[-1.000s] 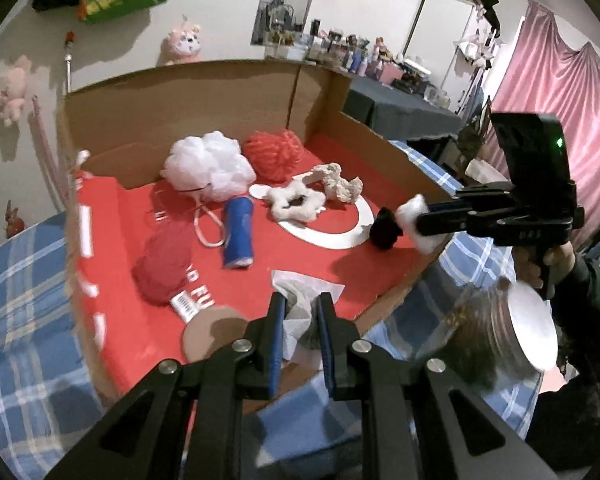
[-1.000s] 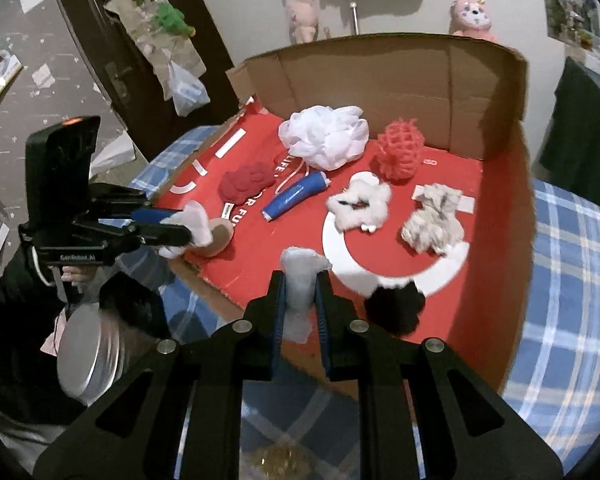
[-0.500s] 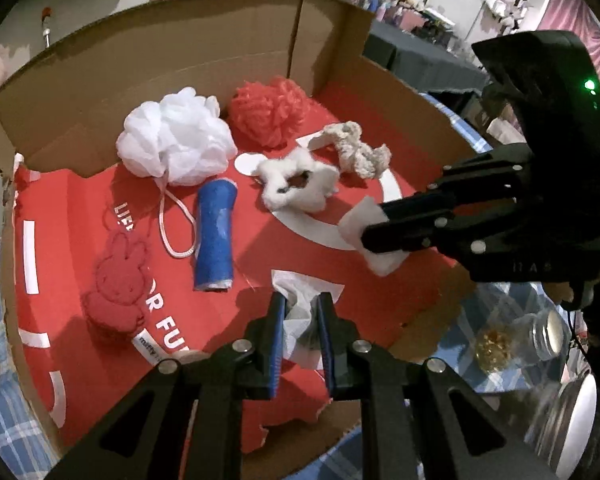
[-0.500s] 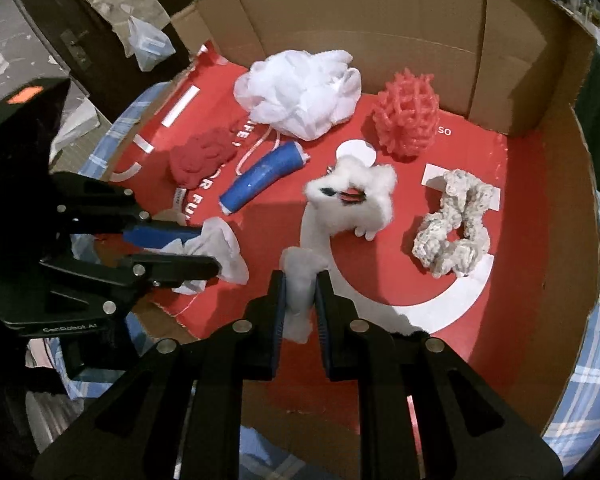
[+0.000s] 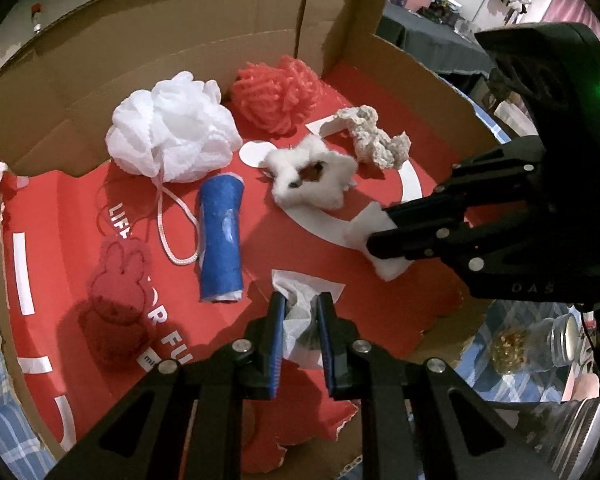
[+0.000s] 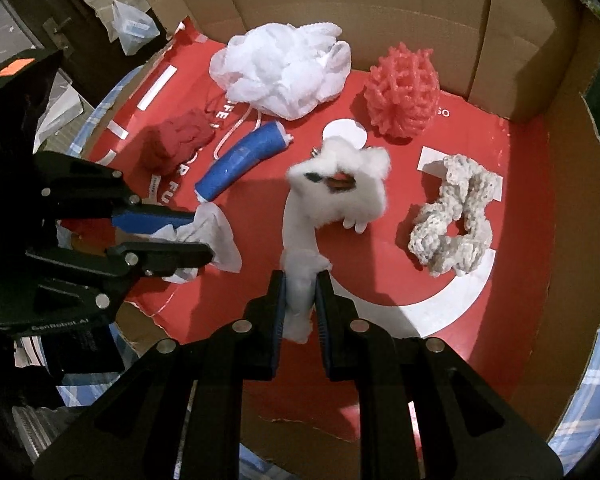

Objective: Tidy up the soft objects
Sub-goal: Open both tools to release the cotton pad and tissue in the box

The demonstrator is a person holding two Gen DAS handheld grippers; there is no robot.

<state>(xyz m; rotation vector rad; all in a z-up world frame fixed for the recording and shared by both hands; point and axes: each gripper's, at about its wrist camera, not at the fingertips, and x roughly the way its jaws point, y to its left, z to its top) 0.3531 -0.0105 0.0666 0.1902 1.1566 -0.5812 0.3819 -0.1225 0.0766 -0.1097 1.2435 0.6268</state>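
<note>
My left gripper (image 5: 300, 300) is shut on a crumpled white tissue (image 5: 300, 312), held low over the front of the red-floored cardboard box (image 5: 100, 60). It also shows in the right wrist view (image 6: 204, 236). My right gripper (image 6: 299, 280) is shut on a white cotton wad (image 6: 298, 292), just above the box floor; it also shows in the left wrist view (image 5: 376, 236). In the box lie a white bath pouf (image 5: 172, 136), a coral mesh pouf (image 5: 278, 96), a blue roll (image 5: 220, 236), a furry white scrunchie (image 5: 312, 180), a beige scrunchie (image 5: 374, 140) and a red bunny sponge (image 5: 116, 280).
The box stands on a blue plaid cloth (image 6: 596, 400). Its back and side walls are tall; the front edge is low and torn. A glass jar (image 5: 536, 344) lies on the cloth right of the box. The two grippers are close together over the box front.
Both grippers have moved forward from outside the front edge to over the box floor, each still holding its white piece. They have come closer together.
</note>
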